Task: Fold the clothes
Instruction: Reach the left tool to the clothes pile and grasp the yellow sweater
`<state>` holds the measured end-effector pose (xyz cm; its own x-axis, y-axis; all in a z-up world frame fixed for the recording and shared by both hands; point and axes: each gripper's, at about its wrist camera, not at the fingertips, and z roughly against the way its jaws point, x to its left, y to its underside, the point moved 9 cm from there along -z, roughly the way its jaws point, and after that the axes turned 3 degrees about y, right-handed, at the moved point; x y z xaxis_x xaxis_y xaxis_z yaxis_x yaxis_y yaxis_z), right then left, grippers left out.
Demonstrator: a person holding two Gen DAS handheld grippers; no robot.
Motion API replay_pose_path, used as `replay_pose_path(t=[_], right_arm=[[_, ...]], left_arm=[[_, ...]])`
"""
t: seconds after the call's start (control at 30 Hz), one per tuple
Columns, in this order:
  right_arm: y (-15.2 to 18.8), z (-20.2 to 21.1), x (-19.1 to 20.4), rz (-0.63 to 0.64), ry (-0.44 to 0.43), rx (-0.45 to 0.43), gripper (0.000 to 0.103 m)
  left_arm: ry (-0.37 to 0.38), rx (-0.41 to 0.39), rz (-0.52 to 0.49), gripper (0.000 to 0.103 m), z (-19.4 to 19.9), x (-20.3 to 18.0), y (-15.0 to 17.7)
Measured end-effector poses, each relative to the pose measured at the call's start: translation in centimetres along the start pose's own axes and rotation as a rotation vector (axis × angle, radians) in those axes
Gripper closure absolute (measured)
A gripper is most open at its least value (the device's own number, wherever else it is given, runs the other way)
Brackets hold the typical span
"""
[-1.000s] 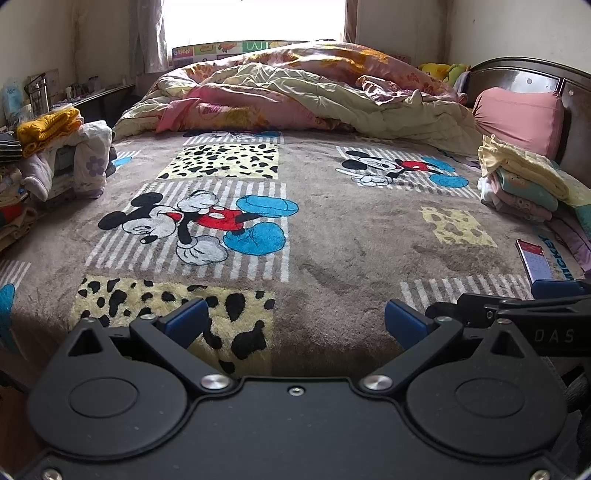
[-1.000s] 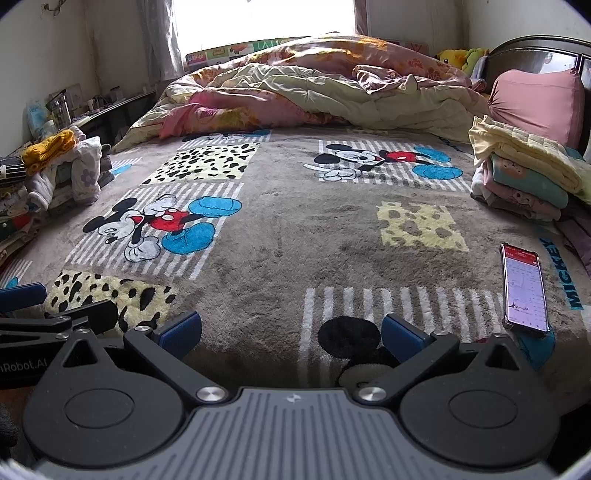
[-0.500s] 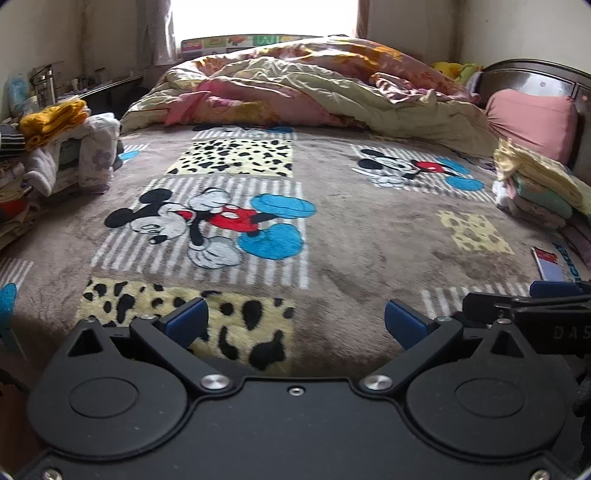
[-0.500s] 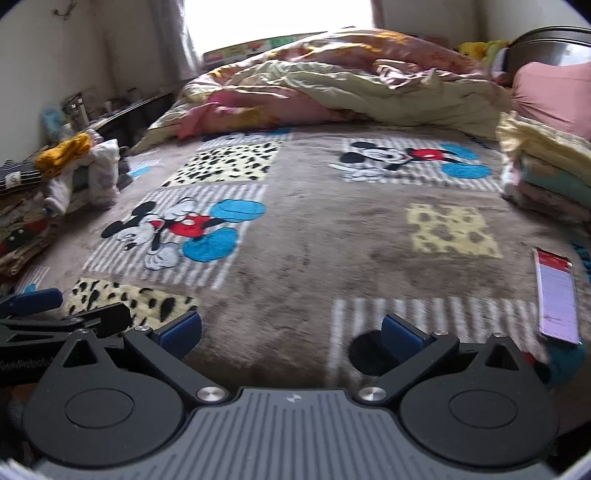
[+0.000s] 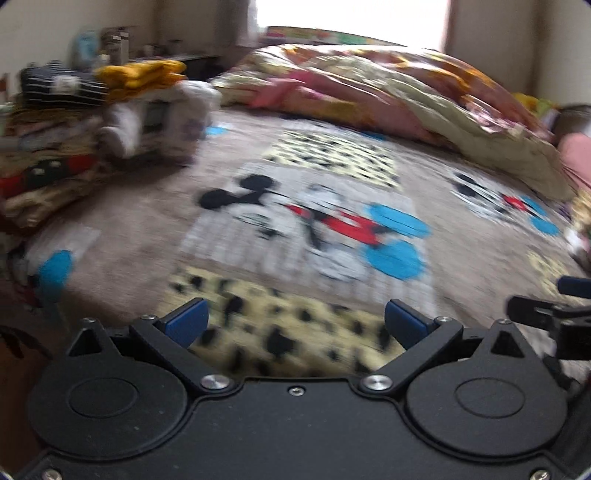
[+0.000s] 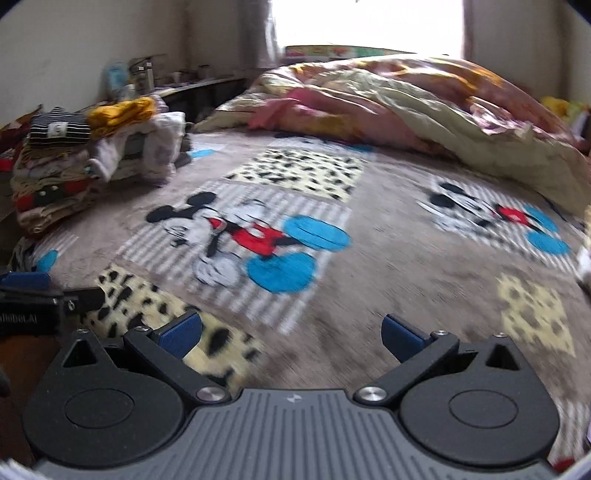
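A heap of unfolded clothes (image 5: 85, 122) sits at the left side of the bed, with a yellow garment (image 5: 142, 75) and a striped dark one (image 5: 61, 86) on top; the same heap (image 6: 81, 155) shows in the right wrist view. My left gripper (image 5: 295, 321) is open over the cartoon-print blanket (image 5: 314, 229), holding nothing. My right gripper (image 6: 291, 334) is open too, empty, above the blanket (image 6: 388, 266). Each gripper shows at the edge of the other's view: the right gripper (image 5: 554, 317), the left gripper (image 6: 33, 295). Both views are motion-blurred.
A crumpled floral quilt (image 5: 388, 96) is bunched across the far end of the bed, below a bright window (image 6: 365, 22). A cluttered shelf (image 6: 177, 79) runs along the left wall. A pink pillow (image 5: 578, 155) peeks in at the right.
Both cameras have swung left: the clothes heap on the left is now larger and more central, while the folded stack and the phone on the right have left view. Both grippers stay open.
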<state>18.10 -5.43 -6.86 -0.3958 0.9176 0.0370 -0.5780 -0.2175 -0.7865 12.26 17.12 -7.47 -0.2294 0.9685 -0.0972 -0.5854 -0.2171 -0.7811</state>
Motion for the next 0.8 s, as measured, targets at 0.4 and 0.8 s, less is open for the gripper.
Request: replay_pose_path(t=[0.4, 0.8], right_arm=[[-5.5, -7.8, 7.6, 0.064, -0.105, -0.064, 0.000], [-11.9, -12.7, 11.1, -0.008, -0.259, -0.139, 0.001]], left_arm=[[-0.145, -0.136, 0.034, 0.000, -4.3, 12.7, -9.0], [-0.273, -0.365, -0.010, 0.002, -9.3, 19.3, -22.6]])
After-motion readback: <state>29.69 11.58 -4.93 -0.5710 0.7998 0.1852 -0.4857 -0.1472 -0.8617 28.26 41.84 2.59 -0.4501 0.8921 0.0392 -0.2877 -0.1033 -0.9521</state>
